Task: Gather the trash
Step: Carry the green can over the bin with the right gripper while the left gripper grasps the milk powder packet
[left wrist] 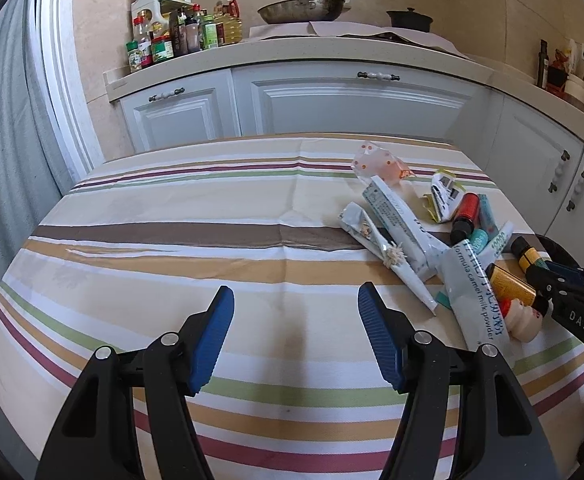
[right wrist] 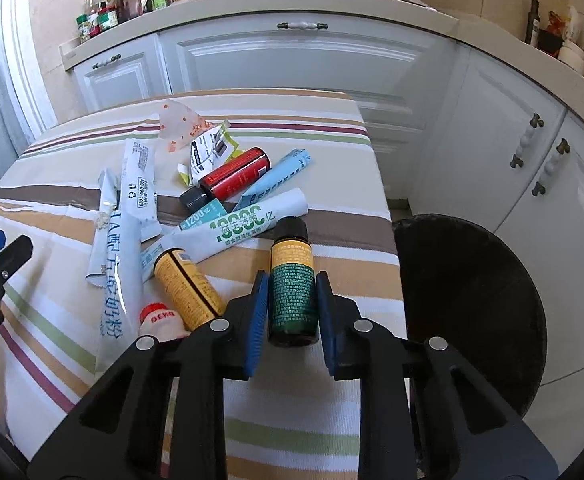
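R tool (right wrist: 290, 300) is clamped on a small dark bottle w/ yellow-green label (right wrist: 292, 284), blue pads pressing both sides of its lower body, black cap pointing away from the camera. Bottle sits over the near right part of the striped worktop (right wrist: 312, 120), close to the worktop's right edge; can't tell if it's lifted or touching the cloth. Just beyond that edge, lower down, is a round black bin (right wrist: 472, 300).

L tool (left wrist: 296, 332) is wide open, nothing between its pads, hovering over a bare stretch of the striped cloth, well left of the trash pile.

Rest of the trash lies in a loose heap on the right half of the worktop: a yellow-label bottle (right wrist: 186, 284) lying on its side just left of the R tool, a small white bottle w/ red cap (right wrist: 158, 320) beside it, a red-label bottle w/ black cap (right wrist: 232, 178) further back, a white sachet w/ green "1000" print (right wrist: 236, 232) across the middle, a long white-blue powder sachet (right wrist: 112, 280) at left, a light blue sachet (right wrist: 280, 176) by the red bottle, and a clear wrapper w/ orange dots (right wrist: 180, 124) at the far end. Items overlap and touch.

Behind the worktop: white cabinets (left wrist: 332, 104) and a counter w/ condiment bottles (left wrist: 172, 32) and a wok (left wrist: 300, 8).
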Demonstrator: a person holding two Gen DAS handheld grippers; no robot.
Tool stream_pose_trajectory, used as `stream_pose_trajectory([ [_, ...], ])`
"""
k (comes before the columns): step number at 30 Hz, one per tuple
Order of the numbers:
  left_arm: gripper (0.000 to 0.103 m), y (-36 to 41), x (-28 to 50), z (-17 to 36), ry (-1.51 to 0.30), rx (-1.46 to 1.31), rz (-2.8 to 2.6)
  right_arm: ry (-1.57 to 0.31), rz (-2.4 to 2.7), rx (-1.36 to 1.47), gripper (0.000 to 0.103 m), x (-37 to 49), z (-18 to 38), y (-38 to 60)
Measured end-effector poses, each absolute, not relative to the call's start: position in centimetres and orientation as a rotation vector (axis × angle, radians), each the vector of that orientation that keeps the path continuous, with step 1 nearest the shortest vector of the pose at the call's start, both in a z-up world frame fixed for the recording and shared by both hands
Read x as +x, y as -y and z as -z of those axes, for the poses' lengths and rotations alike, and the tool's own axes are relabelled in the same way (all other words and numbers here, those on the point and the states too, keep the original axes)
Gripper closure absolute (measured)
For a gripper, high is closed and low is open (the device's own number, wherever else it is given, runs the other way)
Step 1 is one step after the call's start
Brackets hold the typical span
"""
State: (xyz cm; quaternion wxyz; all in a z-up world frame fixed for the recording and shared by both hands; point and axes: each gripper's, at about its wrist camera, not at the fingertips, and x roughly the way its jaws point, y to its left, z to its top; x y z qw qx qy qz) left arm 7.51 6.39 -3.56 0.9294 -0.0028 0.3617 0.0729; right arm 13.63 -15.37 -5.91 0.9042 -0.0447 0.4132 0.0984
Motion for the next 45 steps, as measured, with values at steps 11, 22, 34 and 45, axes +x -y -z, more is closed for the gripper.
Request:
stream_pose_trajectory([
  [11, 0.04, -2.4, 6.8, 3.5, -0.744, 0.014, -0.055, -0.763, -0.136, -0.04, 0.08, 9.9, 4.0, 18.6],
  [22, 0.04, 2.2, 7.4, 4.6, -0.796, 0.023, 0.02, -0.743, -0.063, 0.017, 0.08, 8.0, 4.0, 23.5],
  [34, 0.056, 3.6, 8.2, 5.7, -0.834, 0.052, 0.033, -0.755, -0.048, 0.054, 0.08, 7.7, 5.0, 25.6],
  [45, 0.072, 3.6, 6.9, 5.5, -0.802, 0.102, 0.059, -0.747, -0.053, 0.052, 0.08, 7.3, 4.7, 25.2],
])
